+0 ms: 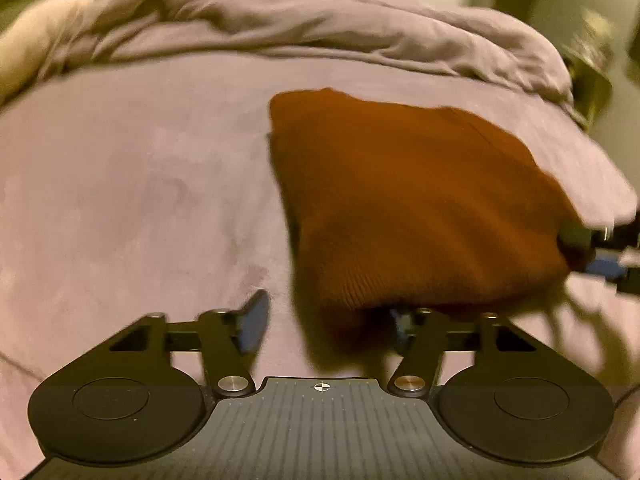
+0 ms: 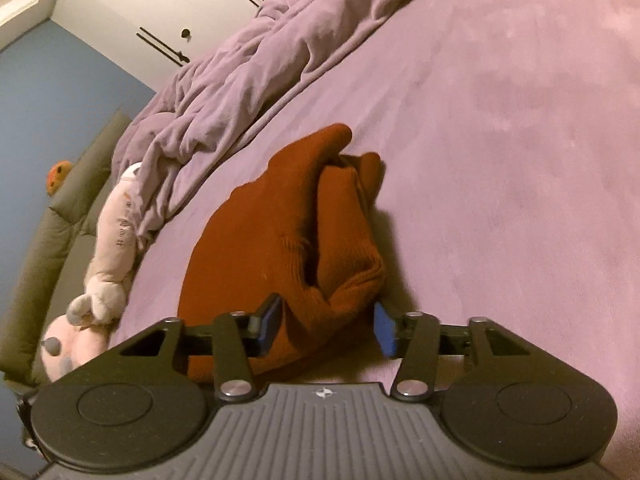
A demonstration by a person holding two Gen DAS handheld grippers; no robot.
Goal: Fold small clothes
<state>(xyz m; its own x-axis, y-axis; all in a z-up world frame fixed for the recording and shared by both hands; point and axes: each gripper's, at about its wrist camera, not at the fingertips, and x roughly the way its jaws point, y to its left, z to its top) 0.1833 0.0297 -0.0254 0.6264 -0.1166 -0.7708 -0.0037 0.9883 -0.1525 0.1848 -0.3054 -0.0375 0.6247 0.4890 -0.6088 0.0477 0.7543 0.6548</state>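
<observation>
Now folded rust sweater [image 2: 288, 240] near bed edge, left tongs [image 1: 326, 320] and right tongs [image 2: 326, 326] apart

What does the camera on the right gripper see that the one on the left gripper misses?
Only the right wrist view shows a pink plush toy by the bed's edge, a blue wall, white cupboard doors, and the sweater's bunched folds.

Only the left wrist view shows the sweater's broad flat top, the other gripper reaching in at its far right side, and a blurred brass-coloured object beyond the bed.

Both show the rust-orange sweater on the purple bedspread, the rumpled purple duvet behind it, and their own gripper's blue pads with sweater fabric between them.
</observation>
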